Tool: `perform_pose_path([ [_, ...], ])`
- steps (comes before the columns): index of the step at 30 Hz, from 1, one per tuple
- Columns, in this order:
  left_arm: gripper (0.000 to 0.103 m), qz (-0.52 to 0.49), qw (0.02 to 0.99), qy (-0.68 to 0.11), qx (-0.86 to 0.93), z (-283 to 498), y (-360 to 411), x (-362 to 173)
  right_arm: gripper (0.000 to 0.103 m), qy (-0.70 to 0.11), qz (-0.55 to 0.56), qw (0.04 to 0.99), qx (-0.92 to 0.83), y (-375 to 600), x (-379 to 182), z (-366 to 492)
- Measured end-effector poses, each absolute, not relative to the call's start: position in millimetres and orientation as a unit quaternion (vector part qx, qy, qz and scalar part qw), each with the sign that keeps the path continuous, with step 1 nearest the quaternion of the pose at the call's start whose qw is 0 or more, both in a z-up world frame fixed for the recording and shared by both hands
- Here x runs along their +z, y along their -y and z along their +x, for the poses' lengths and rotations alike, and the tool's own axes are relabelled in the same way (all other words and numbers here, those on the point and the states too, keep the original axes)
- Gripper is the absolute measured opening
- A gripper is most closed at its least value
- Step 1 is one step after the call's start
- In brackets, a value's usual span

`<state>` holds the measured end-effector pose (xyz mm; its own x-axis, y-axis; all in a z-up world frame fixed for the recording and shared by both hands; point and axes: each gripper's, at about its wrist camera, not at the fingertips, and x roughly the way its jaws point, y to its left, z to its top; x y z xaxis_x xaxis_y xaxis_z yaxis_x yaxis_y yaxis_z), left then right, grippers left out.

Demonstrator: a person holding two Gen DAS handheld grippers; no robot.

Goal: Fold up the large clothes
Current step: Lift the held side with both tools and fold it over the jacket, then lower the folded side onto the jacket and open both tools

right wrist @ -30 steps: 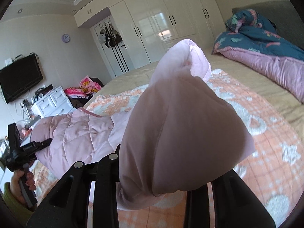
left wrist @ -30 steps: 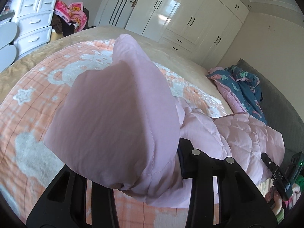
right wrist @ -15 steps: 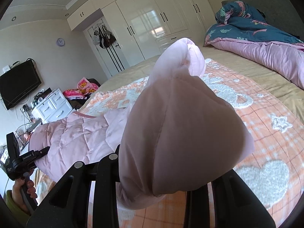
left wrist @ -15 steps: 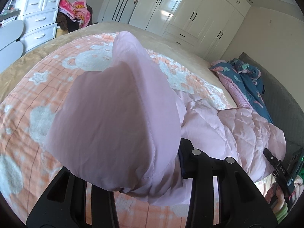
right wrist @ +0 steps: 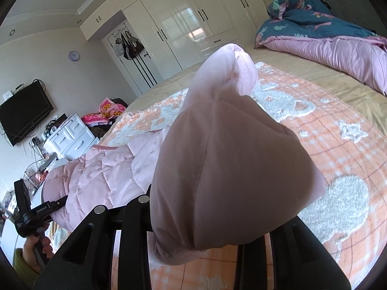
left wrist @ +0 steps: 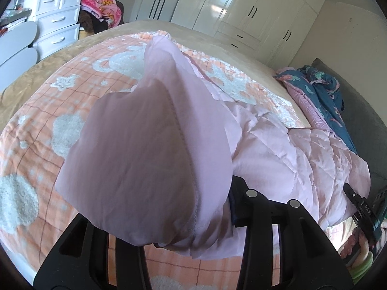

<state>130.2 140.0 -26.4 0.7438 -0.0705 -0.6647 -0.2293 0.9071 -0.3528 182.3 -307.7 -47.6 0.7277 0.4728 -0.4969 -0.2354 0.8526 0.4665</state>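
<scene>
Both tools clenched on the pale pink quilted puffer jacket (left wrist: 302, 154): left tool (left wrist: 183, 236) & right tool (right wrist: 193, 246) each held an end above the orange checked blanket (left wrist: 36, 145). Fold prob. mid-way; laying flat, tidying left.

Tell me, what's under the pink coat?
An orange checked blanket lies under the pink coat, on the bed. How the blanket looks beneath the coat is hidden.

Jacket (left wrist: 302, 159) on blanket (left wrist: 48, 125) on bed, quilt (right wrist: 326, 41) behind, wardrobe (right wrist: 193, 17) beyond
</scene>
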Motion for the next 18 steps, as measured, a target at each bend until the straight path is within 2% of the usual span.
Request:
perform_pose_path([
  [11, 0.035, -0.212, 0.904, -0.368, 0.056, 134, -142, -37, 0.036, -0.353, 0.218, 0.895, 0.167, 313, -69, 192],
  [18, 0.037, -0.214, 0.903, -0.369, 0.059, 133, -141, -40, 0.05, -0.391, 0.207, 0.888, 0.128, 312, -83, 199],
])
